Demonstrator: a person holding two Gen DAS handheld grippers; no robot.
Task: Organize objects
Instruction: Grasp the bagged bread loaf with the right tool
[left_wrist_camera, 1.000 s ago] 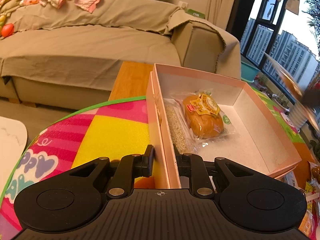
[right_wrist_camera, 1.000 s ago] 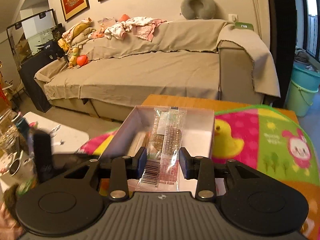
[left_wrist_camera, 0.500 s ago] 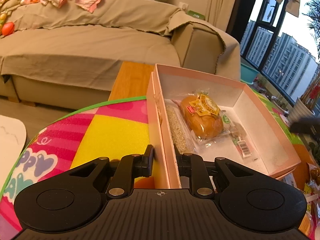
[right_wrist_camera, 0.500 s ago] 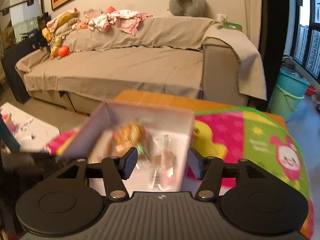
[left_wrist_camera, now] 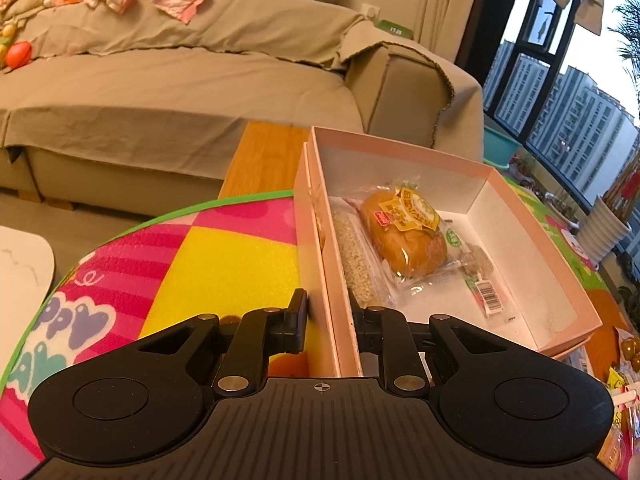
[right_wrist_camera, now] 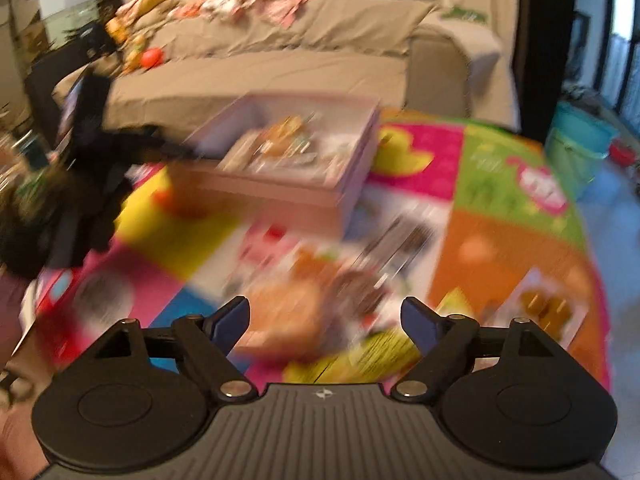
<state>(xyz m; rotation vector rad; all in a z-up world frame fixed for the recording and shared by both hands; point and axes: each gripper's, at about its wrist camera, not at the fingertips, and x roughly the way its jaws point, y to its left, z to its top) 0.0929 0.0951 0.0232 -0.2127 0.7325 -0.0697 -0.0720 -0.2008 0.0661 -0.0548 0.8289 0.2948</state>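
A pink box [left_wrist_camera: 400,145] with a white inside stands on the play mat. My left gripper [left_wrist_camera: 328,308] is shut on its near left wall. Inside lie a grain bar packet [left_wrist_camera: 356,256], a wrapped bun [left_wrist_camera: 404,236] and a clear packet with a barcode [left_wrist_camera: 486,288]. The right wrist view is blurred by motion. There my right gripper [right_wrist_camera: 324,308] has its jaws opening wide with nothing between them, above a pile of snack packets [right_wrist_camera: 320,280]. The box [right_wrist_camera: 280,192] lies beyond, with the left gripper [right_wrist_camera: 168,148] at its left corner.
A colourful play mat [left_wrist_camera: 224,264] covers the wooden table [left_wrist_camera: 264,160]. A covered sofa [left_wrist_camera: 180,92] stands behind, and a white table [left_wrist_camera: 20,256] at the left. More snack packets [left_wrist_camera: 624,360] lie right of the box. A teal bucket [right_wrist_camera: 580,148] sits on the floor.
My right gripper let go of the clear packet, which now lies in the box, opened wide and drew back and down over the snack pile. The left gripper kept still.
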